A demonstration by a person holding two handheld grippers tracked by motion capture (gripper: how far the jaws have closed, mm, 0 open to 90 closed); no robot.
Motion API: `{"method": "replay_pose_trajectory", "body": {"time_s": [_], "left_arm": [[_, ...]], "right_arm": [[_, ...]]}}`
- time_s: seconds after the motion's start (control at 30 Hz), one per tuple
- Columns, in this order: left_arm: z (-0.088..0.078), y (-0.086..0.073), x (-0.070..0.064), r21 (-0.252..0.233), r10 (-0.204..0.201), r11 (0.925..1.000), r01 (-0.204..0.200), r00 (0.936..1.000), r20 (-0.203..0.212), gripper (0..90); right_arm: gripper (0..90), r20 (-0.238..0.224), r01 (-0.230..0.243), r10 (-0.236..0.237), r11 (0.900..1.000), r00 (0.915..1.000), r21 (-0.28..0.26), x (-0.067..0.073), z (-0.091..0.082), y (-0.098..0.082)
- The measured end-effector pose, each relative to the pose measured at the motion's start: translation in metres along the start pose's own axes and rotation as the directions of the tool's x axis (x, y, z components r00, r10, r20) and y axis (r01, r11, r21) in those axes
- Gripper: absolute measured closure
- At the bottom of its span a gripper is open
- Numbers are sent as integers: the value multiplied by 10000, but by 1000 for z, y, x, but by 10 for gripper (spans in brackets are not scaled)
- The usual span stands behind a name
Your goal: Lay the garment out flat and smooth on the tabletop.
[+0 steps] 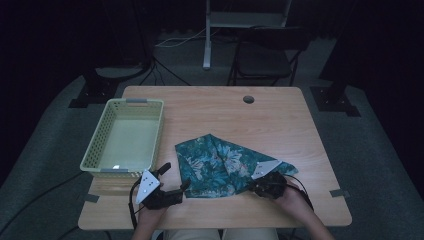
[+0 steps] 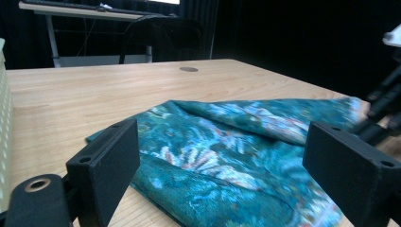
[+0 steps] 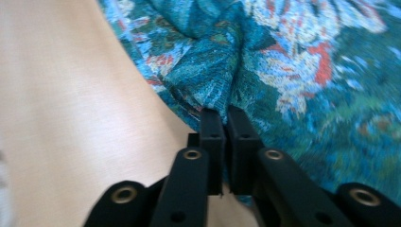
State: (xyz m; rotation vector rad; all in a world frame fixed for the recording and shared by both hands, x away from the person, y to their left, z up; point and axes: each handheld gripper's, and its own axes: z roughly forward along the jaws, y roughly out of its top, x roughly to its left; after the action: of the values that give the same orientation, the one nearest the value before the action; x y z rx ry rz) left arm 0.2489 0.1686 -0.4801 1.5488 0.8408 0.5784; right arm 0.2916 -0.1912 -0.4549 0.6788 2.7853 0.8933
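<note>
A teal floral cloth (image 1: 220, 162) lies folded in a rough triangle on the wooden table (image 1: 220, 110). My left gripper (image 1: 175, 180) stands open at the cloth's near left corner, its jaws wide on either side of the cloth (image 2: 227, 161) without touching it. My right gripper (image 1: 252, 186) is shut on the cloth's near right edge. In the right gripper view the cloth (image 3: 283, 61) bunches into a pinched fold between the two jaws of that gripper (image 3: 226, 111).
A pale green plastic basket (image 1: 102, 131) sits at the table's left, just behind my left gripper. A round cable hole (image 1: 248, 99) is near the far edge. A folding chair (image 1: 265, 50) stands beyond the table.
</note>
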Motion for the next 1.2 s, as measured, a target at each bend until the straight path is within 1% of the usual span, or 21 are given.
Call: {"method": "replay_pose_trajectory", "body": {"time_s": [0.1, 0.13, 0.2, 0.23, 0.27, 0.33, 0.37, 0.43, 0.5, 0.57, 0.6, 0.67, 0.7, 0.73, 0.77, 0.83, 0.93, 1.0, 1.1, 1.13, 1.2], "left_arm": [[0, 0, 0, -17, -55, 10000, 55, 10000, 18, 129], [0, 0, 0, -17, -55, 10000, 55, 10000, 18, 129], [0, 0, 0, -14, -24, 10000, 24, 10000, 20, 129], [0, 0, 0, -10, -19, 10000, 19, 10000, 26, 128], [0, 0, 0, -11, -28, 10000, 28, 10000, 28, 129], [0, 0, 0, -9, -50, 10000, 50, 10000, 19, 128], [0, 0, 1, -11, -52, 10000, 52, 10000, 23, 129], [0, 0, 0, -12, -43, 10000, 43, 10000, 4, 128], [0, 0, 0, -12, -31, 10000, 31, 10000, 21, 129], [0, 0, 1, -11, -57, 10000, 57, 10000, 21, 129], [0, 0, 1, -19, -65, 10000, 65, 10000, 18, 129], [0, 0, 1, -19, -127, 9999, 127, 9998, -146, 129], [0, 0, 1, -39, -179, 9998, 178, 9996, -231, 129], [0, 0, 1, -39, -179, 9998, 178, 9996, -231, 128], [0, 0, 1, -33, -258, 9997, 257, 9990, -351, 128], [0, 0, 2, -21, -347, 9994, 346, 9988, -353, 128], [0, 0, 3, -56, -426, 9991, 424, 9985, -332, 128], [0, 0, 2, -60, -413, 9991, 411, 9986, -331, 128], [0, 0, 3, -63, -418, 9991, 416, 9987, -284, 128], [0, 0, 3, -73, -459, 9989, 457, 9985, -298, 128], [0, 0, 4, -61, -461, 9989, 461, 9989, -86, 129]], "right_arm": [[884, -655, 126, -113, 9997, 9978, 207, 9, -4, 2], [884, -655, 126, -113, 9997, 9978, 207, 9, -4, 2], [884, -1070, 217, -203, 9997, 9941, 123, 17, -10, 5], [883, -1347, 151, -164, 9998, 9908, -108, 17, -14, 6], [883, -1757, -108, 45, 9993, 9844, -350, 15, -18, 7], [879, -2044, -364, 199, 9963, 9787, -774, 11, -25, 9], [880, -2300, -695, 461, 9931, 9721, -948, 8, -29, 10], [880, -2106, -909, 651, 9891, 9754, -1156, 2, -34, 11], [883, -1750, -1039, 837, 9885, 9810, -1101, -5, -34, 13], [883, -1965, -1453, 1203, 9823, 9731, -1180, -14, -34, 13], [883, -1826, -1578, 1333, 9793, 9741, -1265, -20, -36, 13], [882, -1720, -2082, 1819, 9666, 9682, -1493, -34, -43, 13], [882, -1514, -2250, 2018, 9618, 9677, -1561, -42, -46, 13], [882, -1514, -2250, 2018, 9618, 9677, -1561, -42, -46, 13], [882, -1182, -2638, 2465, 9504, 9619, -1646, -60, -51, 14], [882, -894, -2859, 2743, 9436, 9575, -1670, -74, -55, 16], [881, -580, -3265, 3214, 9273, 9452, -1827, -99, -62, 20], [879, -294, -3609, 3618, 9146, 9318, -1826, -117, -64, 21], [873, 65, -4182, 4248, 8936, 9052, -1630, -145, -64, 16], [864, 176, -4388, 4466, 8851, 8946, -1552, -155, -63, 13], [829, 404, -4807, 4898, 8660, 8709, -1380, -172, -61, 4]]}}
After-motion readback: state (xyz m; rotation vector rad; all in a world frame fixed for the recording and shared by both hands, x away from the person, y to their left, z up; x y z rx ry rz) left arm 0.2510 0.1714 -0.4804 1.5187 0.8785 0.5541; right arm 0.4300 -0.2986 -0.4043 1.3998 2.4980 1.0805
